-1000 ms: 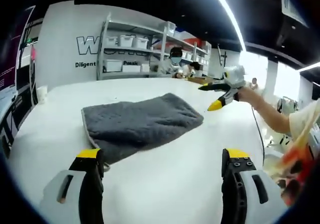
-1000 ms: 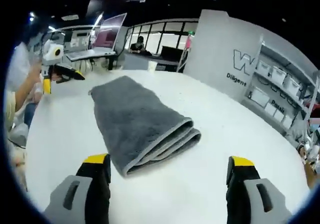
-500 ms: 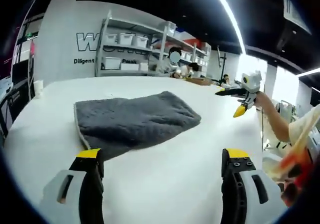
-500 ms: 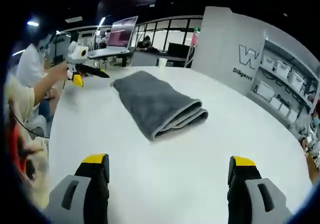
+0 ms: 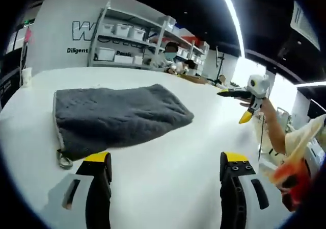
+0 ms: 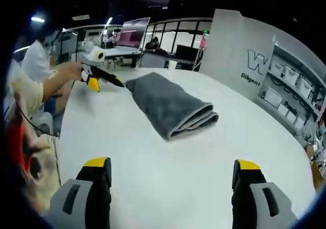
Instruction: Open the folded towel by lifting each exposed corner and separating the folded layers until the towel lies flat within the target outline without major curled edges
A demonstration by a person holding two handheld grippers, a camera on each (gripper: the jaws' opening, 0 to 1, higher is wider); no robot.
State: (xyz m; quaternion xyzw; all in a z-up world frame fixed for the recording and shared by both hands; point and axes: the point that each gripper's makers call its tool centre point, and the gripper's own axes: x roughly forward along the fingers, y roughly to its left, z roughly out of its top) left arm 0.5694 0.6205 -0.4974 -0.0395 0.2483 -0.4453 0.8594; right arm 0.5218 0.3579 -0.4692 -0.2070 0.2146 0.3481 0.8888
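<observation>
wall lettering [image 5: 90, 31]: cut by shelving | towel [image 6: 170, 106]: inner layers hidden in fold | shelf bins [image 5: 122, 31]: contents unreadable

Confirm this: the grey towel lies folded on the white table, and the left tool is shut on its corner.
Not quite. The towel does lie folded on the table, but the left tool is open and short of it, touching nothing. The left gripper view shows this.

Readable text sits on the white wall panel [image 6: 244, 40] behind the shelving [image 5: 127, 40]: large outlined "W", remaining letters hidden by the shelves, smaller "Diligent" below it. A further word follows behind the shelving, not legible. No other readable labels.
</observation>
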